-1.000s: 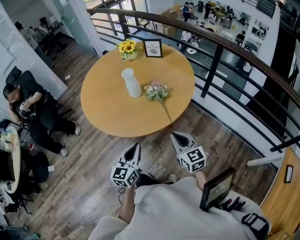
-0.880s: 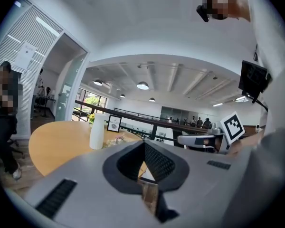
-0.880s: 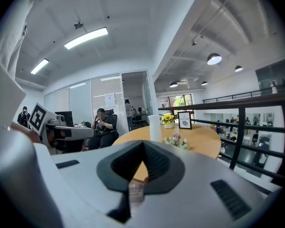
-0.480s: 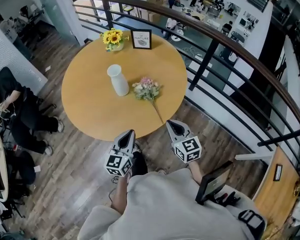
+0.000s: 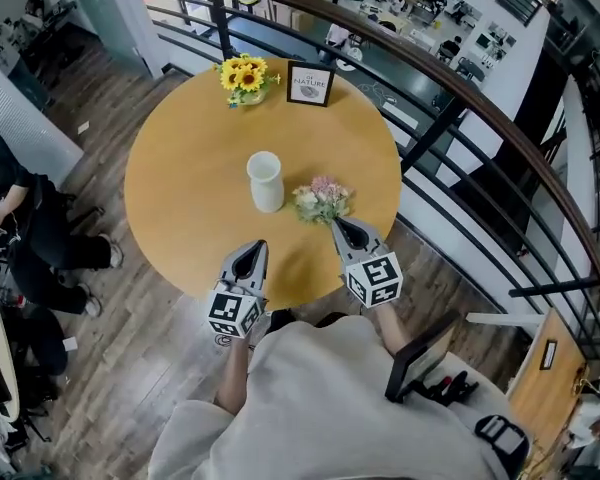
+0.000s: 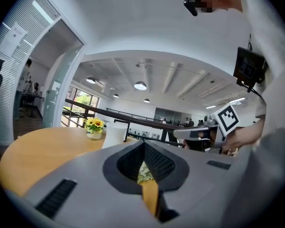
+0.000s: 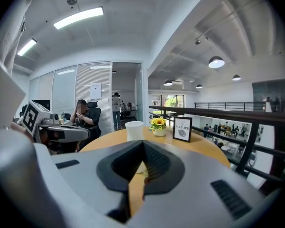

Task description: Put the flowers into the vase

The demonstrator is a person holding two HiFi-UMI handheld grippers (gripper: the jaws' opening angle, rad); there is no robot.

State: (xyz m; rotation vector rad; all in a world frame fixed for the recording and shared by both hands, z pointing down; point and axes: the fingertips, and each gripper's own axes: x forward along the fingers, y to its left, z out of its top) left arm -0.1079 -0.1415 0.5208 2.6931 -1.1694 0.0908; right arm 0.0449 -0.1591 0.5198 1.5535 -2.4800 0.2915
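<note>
A white vase (image 5: 265, 181) stands upright near the middle of the round wooden table (image 5: 180, 168). A small pink and white bunch of flowers (image 5: 321, 200) lies on the table just right of it. My right gripper (image 5: 339, 226) is shut and empty, its tips right at the near side of the flowers. My left gripper (image 5: 252, 254) is shut and empty over the table's near edge, short of the vase. The left gripper view has its closed jaws (image 6: 143, 146), the vase (image 6: 115, 134) beyond them and the flowers (image 6: 143, 172) low in the gap. The right gripper view shows the vase (image 7: 134, 129) ahead.
A pot of sunflowers (image 5: 244, 76) and a framed sign (image 5: 310, 83) stand at the table's far edge. A dark railing (image 5: 460, 98) curves round the table's right side. A person sits at the left (image 5: 30, 228). A tablet (image 5: 420, 358) hangs at my right hip.
Both grippers have moved forward, from over the floor to over the table's near edge. The right one has reached the flowers. Both stay shut.
</note>
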